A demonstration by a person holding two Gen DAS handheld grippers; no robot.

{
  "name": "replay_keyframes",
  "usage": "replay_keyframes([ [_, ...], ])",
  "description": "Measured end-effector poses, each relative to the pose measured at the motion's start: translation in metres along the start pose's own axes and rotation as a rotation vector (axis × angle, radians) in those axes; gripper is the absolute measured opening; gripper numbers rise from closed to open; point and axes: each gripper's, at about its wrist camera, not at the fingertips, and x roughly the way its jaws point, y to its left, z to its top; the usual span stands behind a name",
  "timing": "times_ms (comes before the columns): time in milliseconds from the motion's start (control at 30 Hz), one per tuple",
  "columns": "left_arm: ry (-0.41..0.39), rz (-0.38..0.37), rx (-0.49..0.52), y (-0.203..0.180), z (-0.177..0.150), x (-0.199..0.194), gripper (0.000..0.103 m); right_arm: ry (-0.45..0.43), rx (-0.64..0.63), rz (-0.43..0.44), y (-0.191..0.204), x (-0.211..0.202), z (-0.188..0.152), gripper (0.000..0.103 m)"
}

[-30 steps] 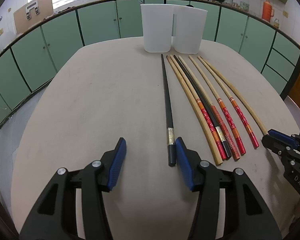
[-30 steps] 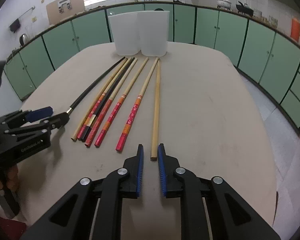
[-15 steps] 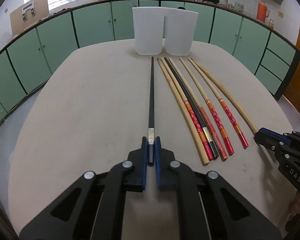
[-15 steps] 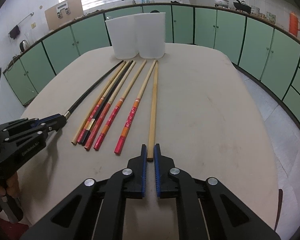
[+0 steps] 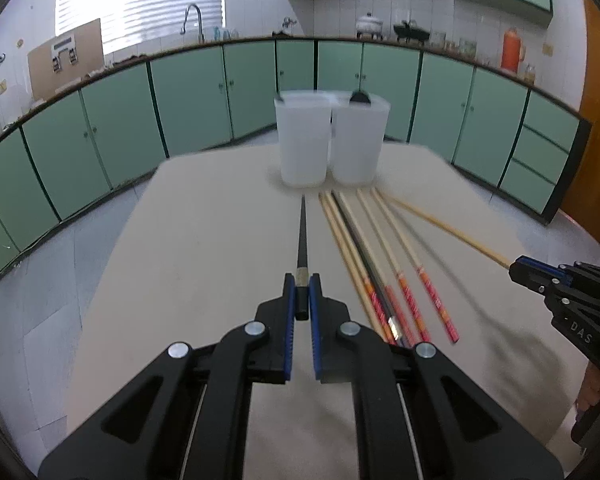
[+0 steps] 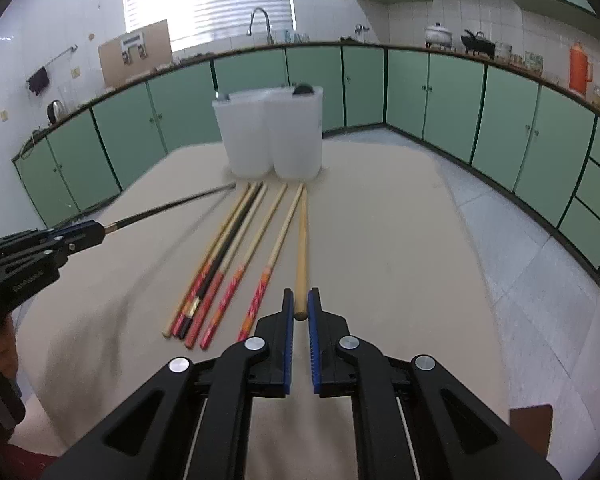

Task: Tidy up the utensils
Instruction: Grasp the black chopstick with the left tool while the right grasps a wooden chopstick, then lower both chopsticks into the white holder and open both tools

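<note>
Both tongs clenched: left gripper pinches black chopstick at its butt, right gripper the plain wooden chopstick. Light, stiff, slick; end grip may pivot. Remaining chopsticks lie between; table open toward white containers.

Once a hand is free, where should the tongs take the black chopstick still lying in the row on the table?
Take the black chopstick at its thick near end, by the gold band. It lies wedged between neighbours, so straddling it from the sides looks awkward. Come from the near side along its length, angled down, and nip the butt. The white containers crowd its far tip.
</note>
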Motion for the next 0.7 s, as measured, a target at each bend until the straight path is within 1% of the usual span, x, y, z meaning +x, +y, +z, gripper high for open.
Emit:
replay_keyframes([
  [167, -0.078, -0.007, 0.003, 0.002, 0.022, -0.023, 0.006, -0.054, -0.005, 0.002, -0.001, -0.014, 0.021, 0.007],
  [367, -0.144, -0.022, 0.007, 0.005, 0.047, -0.035, 0.006, -0.103, 0.015, 0.043, -0.007, -0.026, 0.051, 0.007],
  [533, -0.178, -0.035, 0.005, 0.006, 0.066, -0.037, 0.006, -0.148, 0.014, 0.066, -0.007, -0.035, 0.078, 0.007],
  [700, -0.194, -0.054, 0.002, 0.007, 0.079, -0.036, 0.006, -0.176, 0.006, 0.083, -0.007, -0.041, 0.103, 0.007],
])
